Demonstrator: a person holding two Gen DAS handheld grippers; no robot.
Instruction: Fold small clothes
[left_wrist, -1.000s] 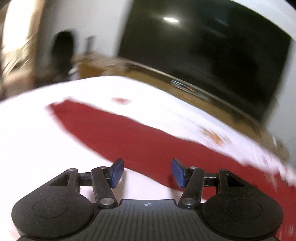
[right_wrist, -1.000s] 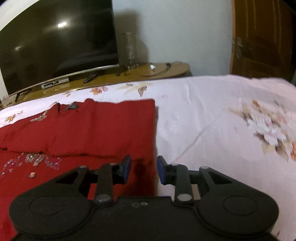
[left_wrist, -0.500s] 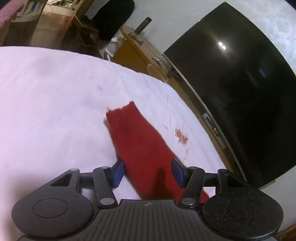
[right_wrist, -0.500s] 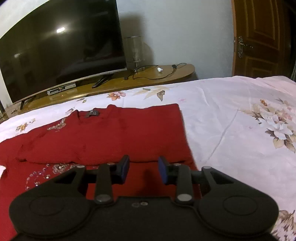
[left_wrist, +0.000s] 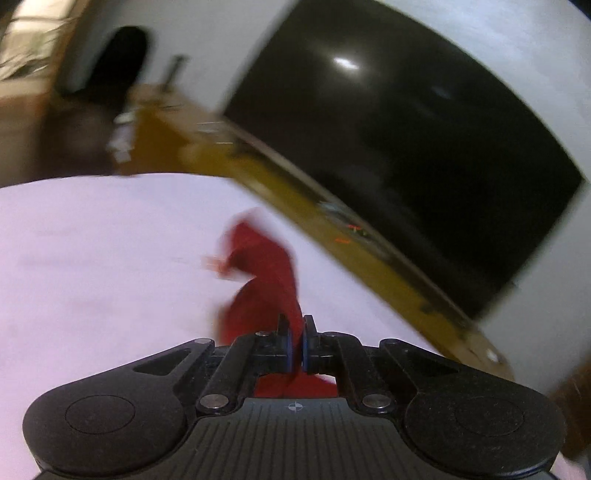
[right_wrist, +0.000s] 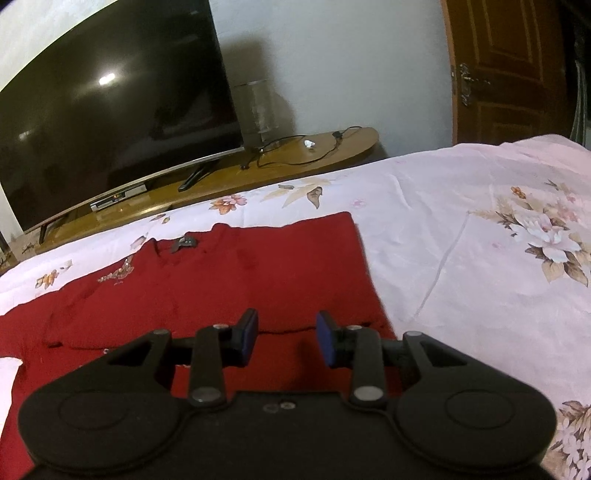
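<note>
A dark red garment (right_wrist: 236, 280) lies spread on the pale floral bedsheet (right_wrist: 461, 229), its right side folded over the body. My right gripper (right_wrist: 287, 341) is open and empty, just above the garment's folded part. In the blurred left wrist view my left gripper (left_wrist: 295, 345) is shut on the garment's red sleeve (left_wrist: 269, 280), which rises off the sheet (left_wrist: 92, 258) in a twisted strip ahead of the fingers.
A large dark TV (right_wrist: 107, 122) stands on a low wooden bench (right_wrist: 295, 155) beyond the bed, with a glass jar (right_wrist: 258, 110) and cables beside it. A wooden door (right_wrist: 506, 70) is at the far right.
My left gripper has closed on the red sleeve and lifted it off the sheet. My right gripper has moved slightly over the garment and opened a little wider.
</note>
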